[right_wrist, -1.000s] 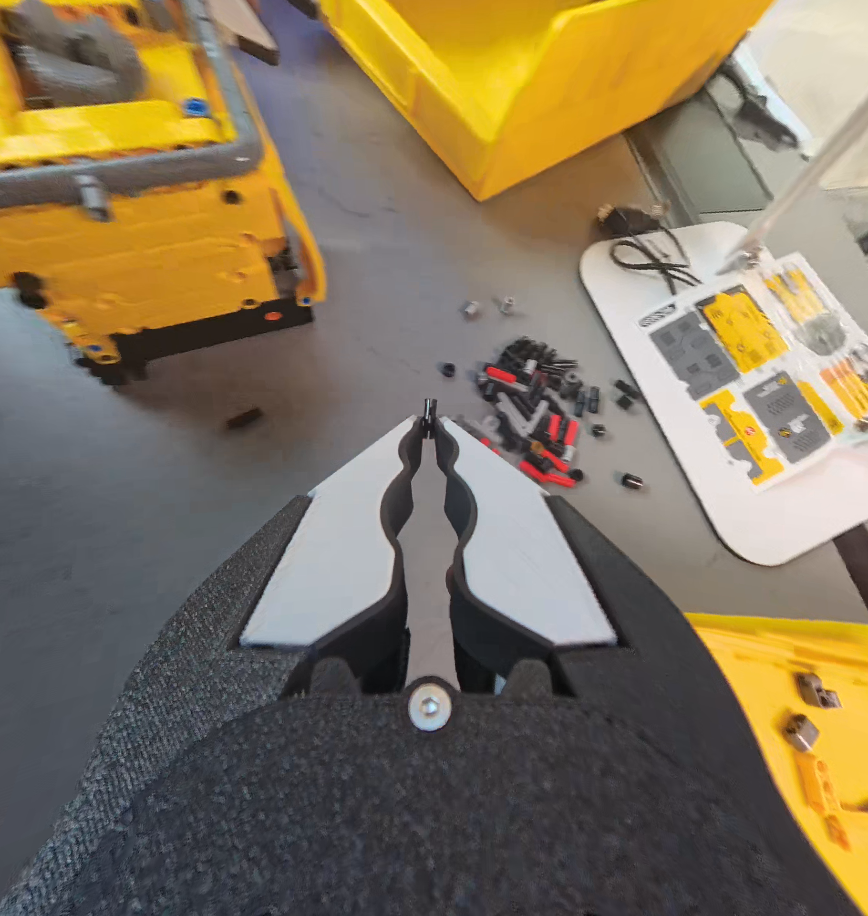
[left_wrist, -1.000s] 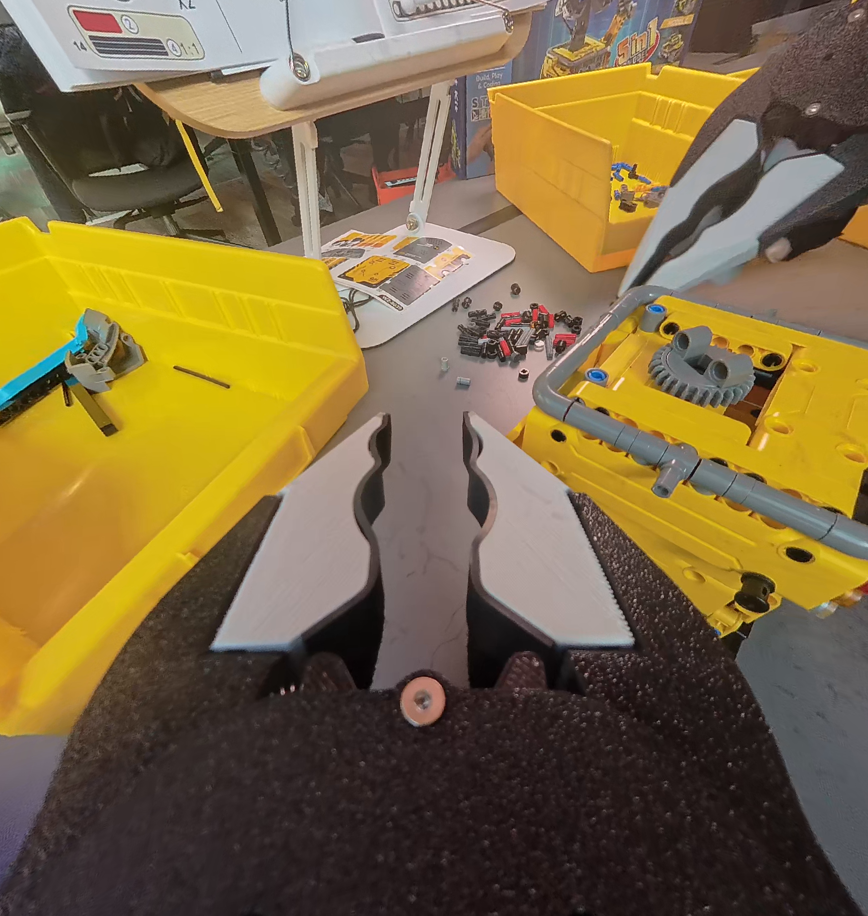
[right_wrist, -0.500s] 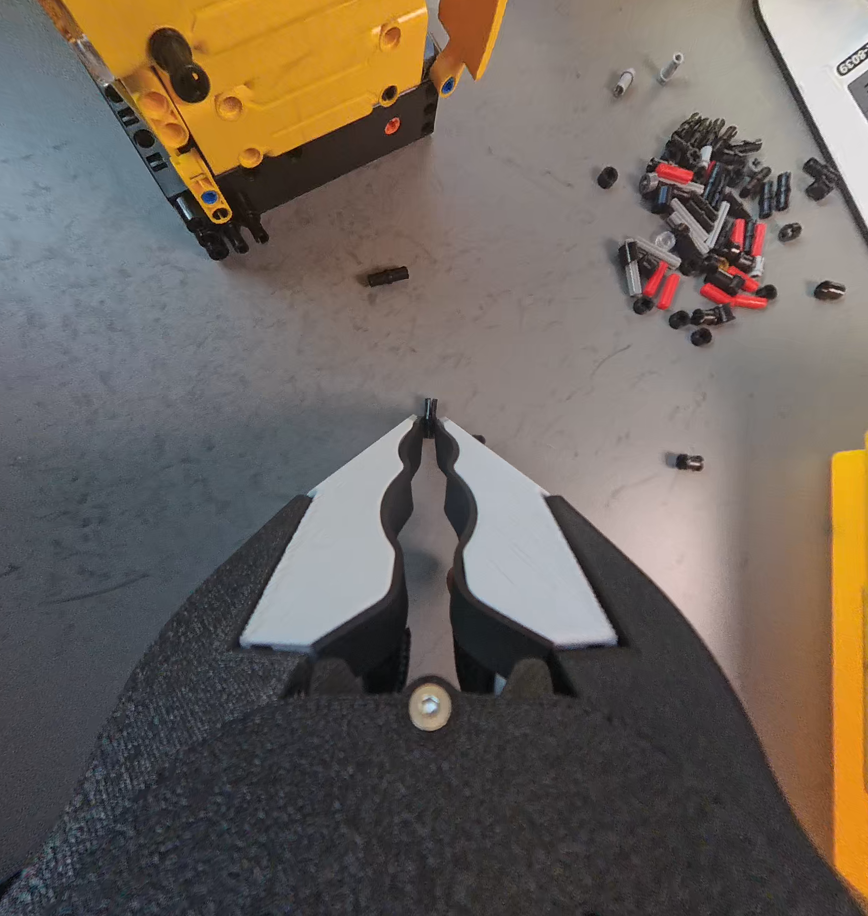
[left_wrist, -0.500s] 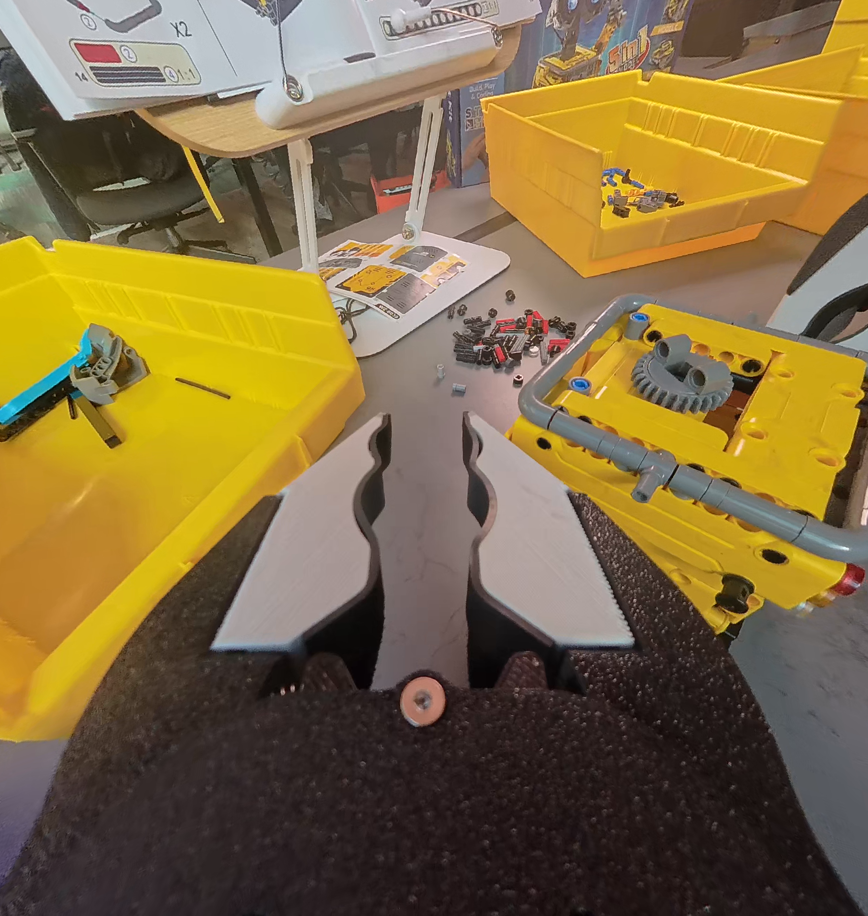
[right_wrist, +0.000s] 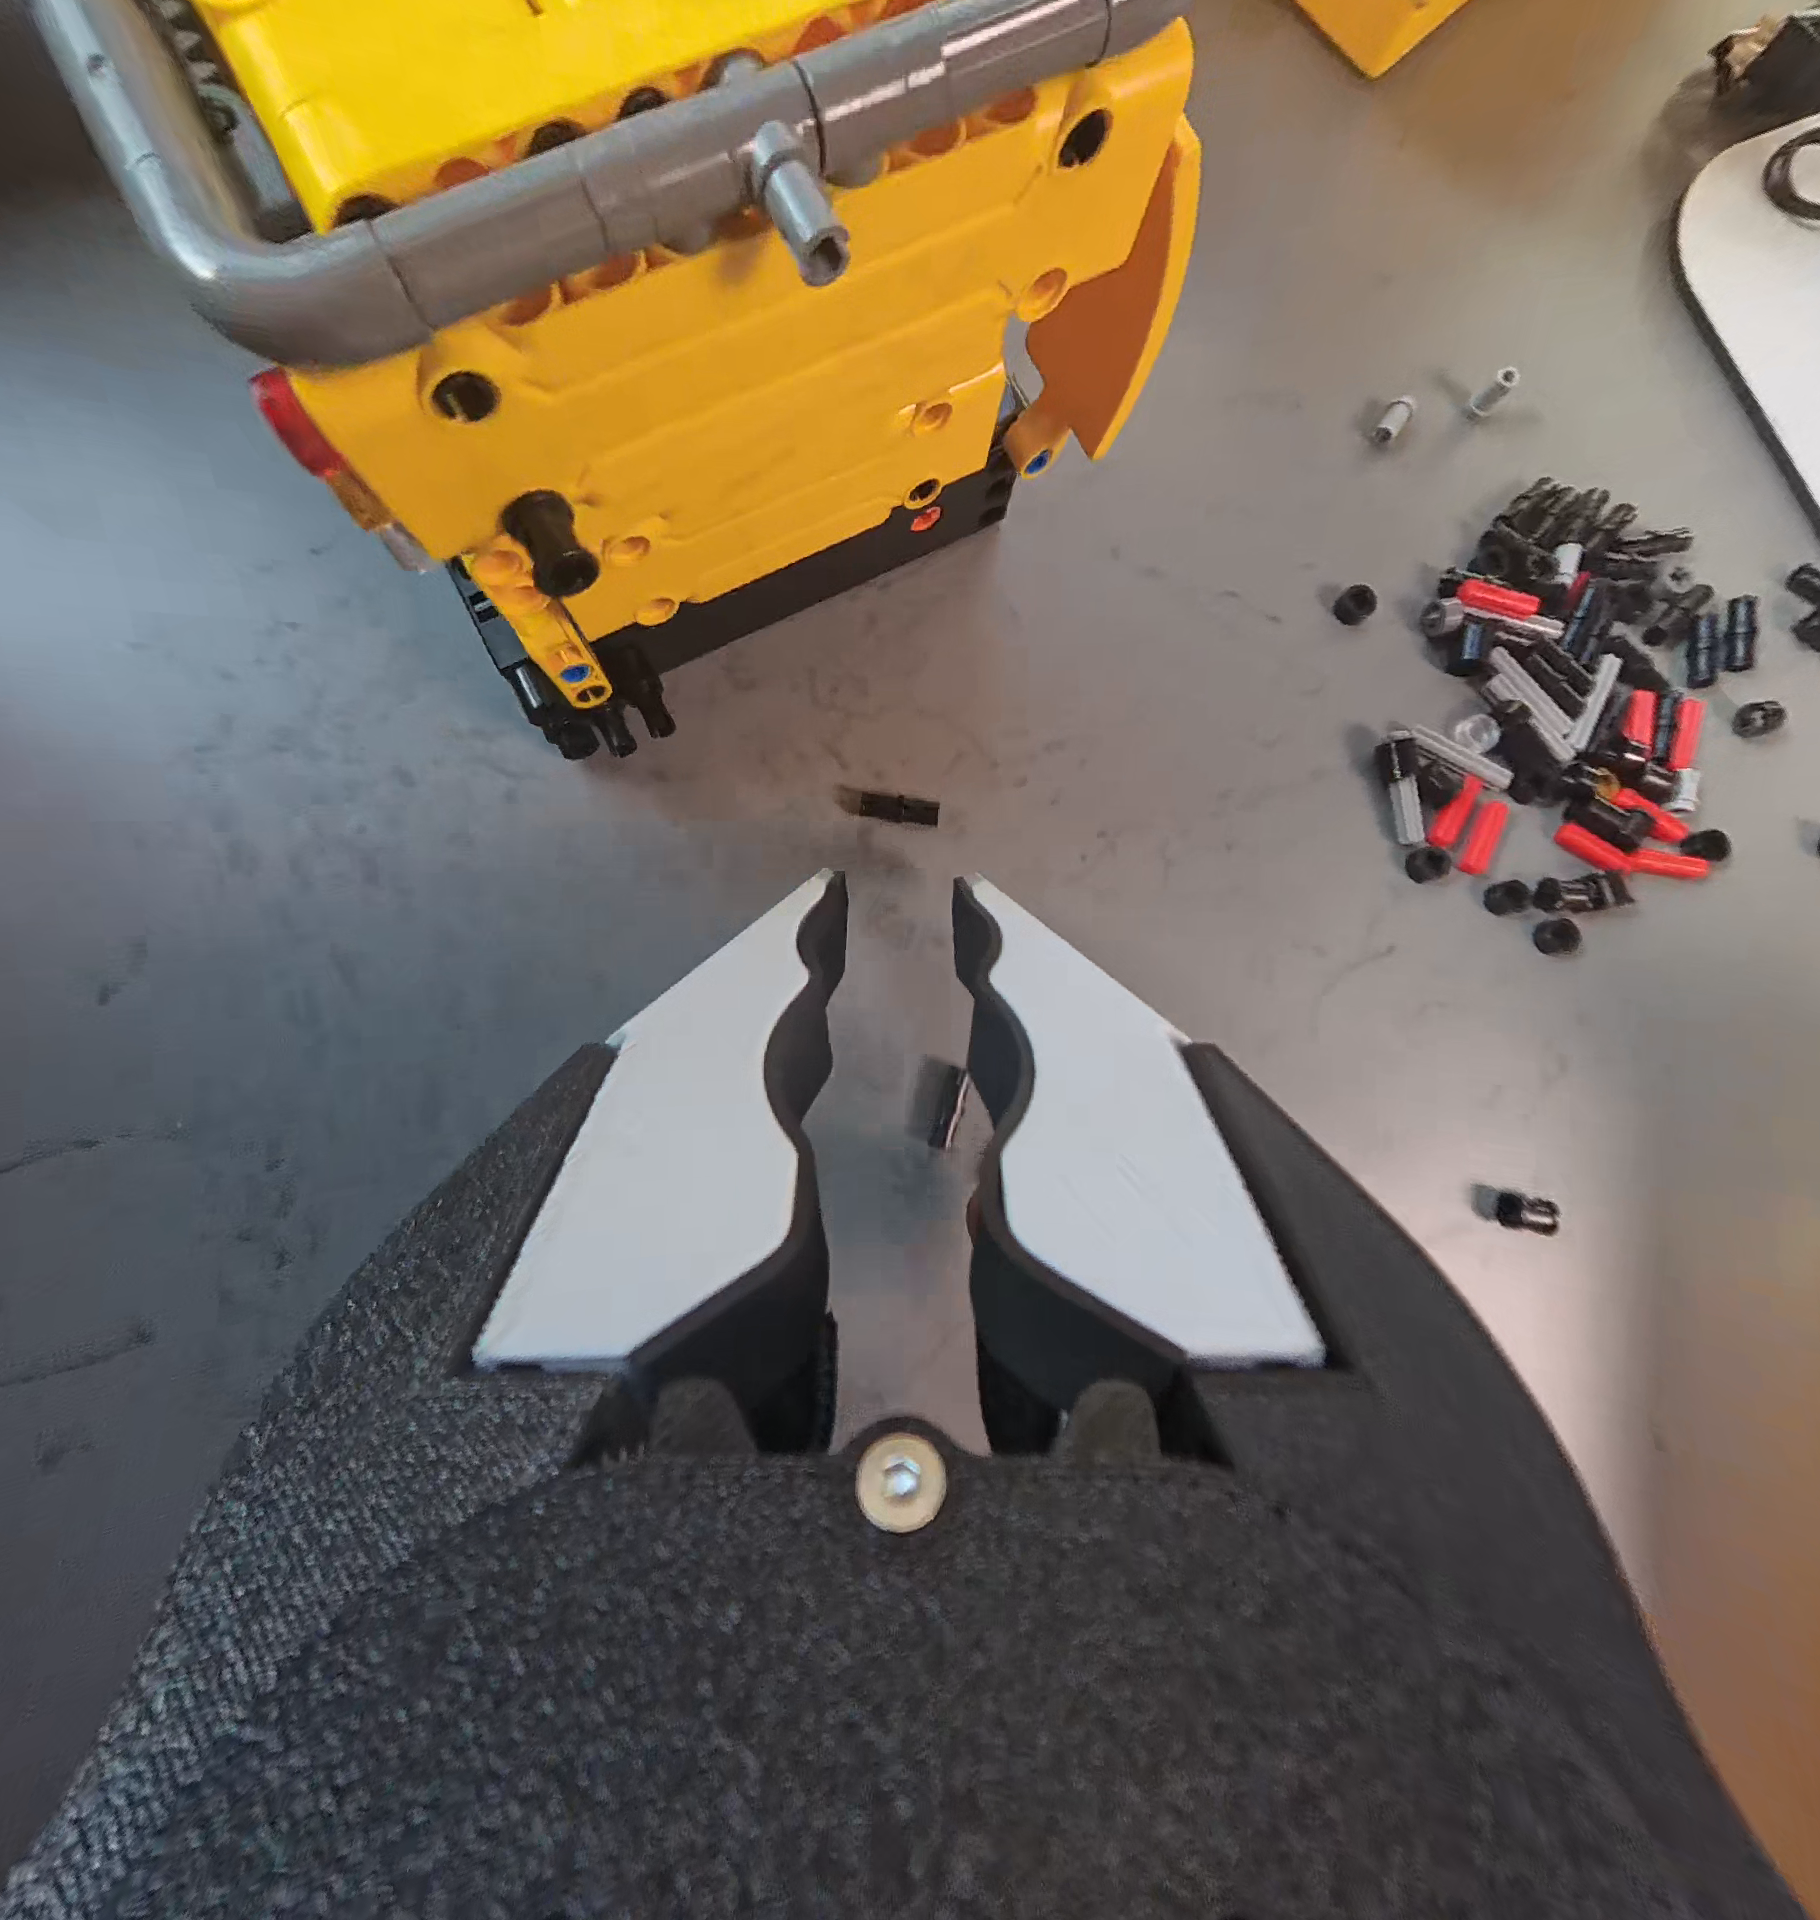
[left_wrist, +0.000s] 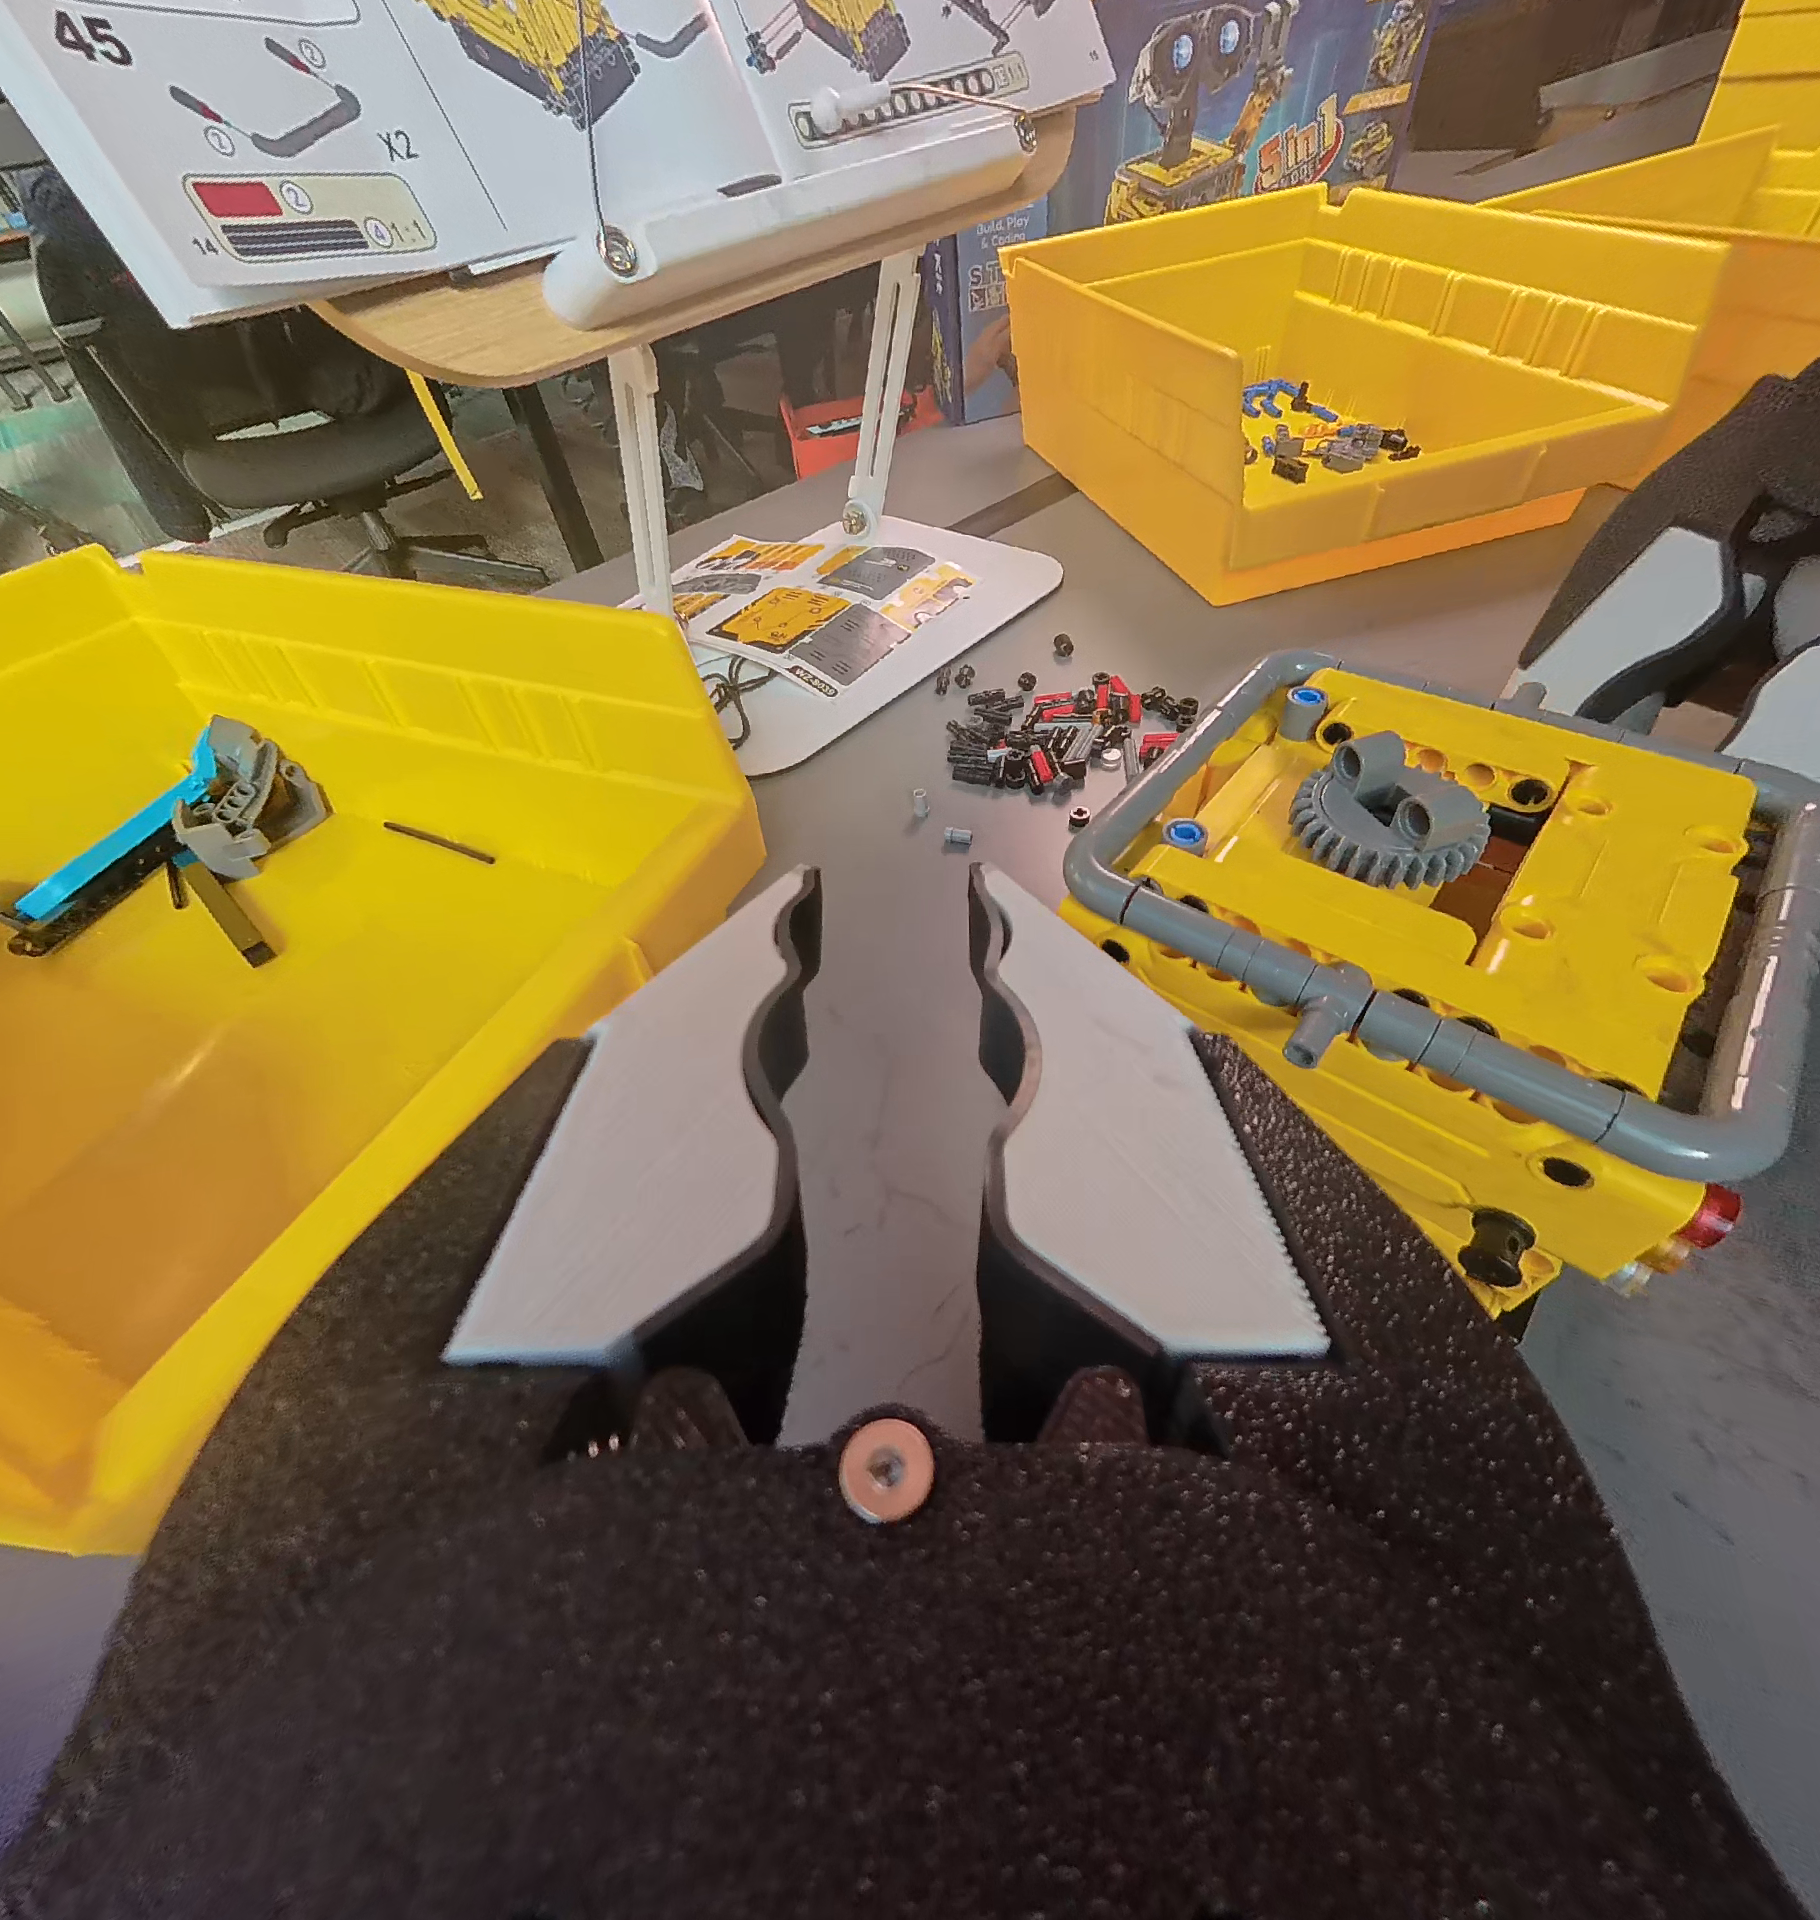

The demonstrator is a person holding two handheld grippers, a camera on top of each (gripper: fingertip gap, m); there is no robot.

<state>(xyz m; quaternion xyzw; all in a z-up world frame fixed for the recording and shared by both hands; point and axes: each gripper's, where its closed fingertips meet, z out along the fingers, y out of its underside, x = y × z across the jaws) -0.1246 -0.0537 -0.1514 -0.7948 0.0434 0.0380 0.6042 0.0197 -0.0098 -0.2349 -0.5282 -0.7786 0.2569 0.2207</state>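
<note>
Two hand-held claws hovered over a grey tabletop (left_wrist: 890, 1039) strewn with building-kit parts. The left claw (left_wrist: 893, 888) was spread, gripping nothing, poised above bare surface between a yellow bin (left_wrist: 386, 1039) on its left and a partly built yellow block model (left_wrist: 1425, 935) on its right. The right claw (right_wrist: 898, 883) was also parted and empty; a small black pin (right_wrist: 945, 1112), blurred, showed in the gap between its fingers, lying beside the inner edge of the right-hand one, and whether it rested on the tabletop or was in mid-air could not be told. A second black pin (right_wrist: 888, 806) lay just ahead of the claw's tips, between them and the model. The model stood upright with a grey tube frame (left_wrist: 1332, 1003) round its top and a grey gear (left_wrist: 1389, 805) seated in it. A pile of black, red and grey pins (right_wrist: 1571, 707) lay loose to the right in the right wrist view, beside a white stand base (left_wrist: 864, 644) carrying an instruction booklet (left_wrist: 470, 125) overhead. A further yellow bin (left_wrist: 1332, 384) held a few small pieces. The near bin held a blue-and-grey sub-assembly (left_wrist: 189, 831), its details hard to make out. The model's far side and underside were hidden, and the right claw appeared only in part at the left wrist view's edge.
</note>
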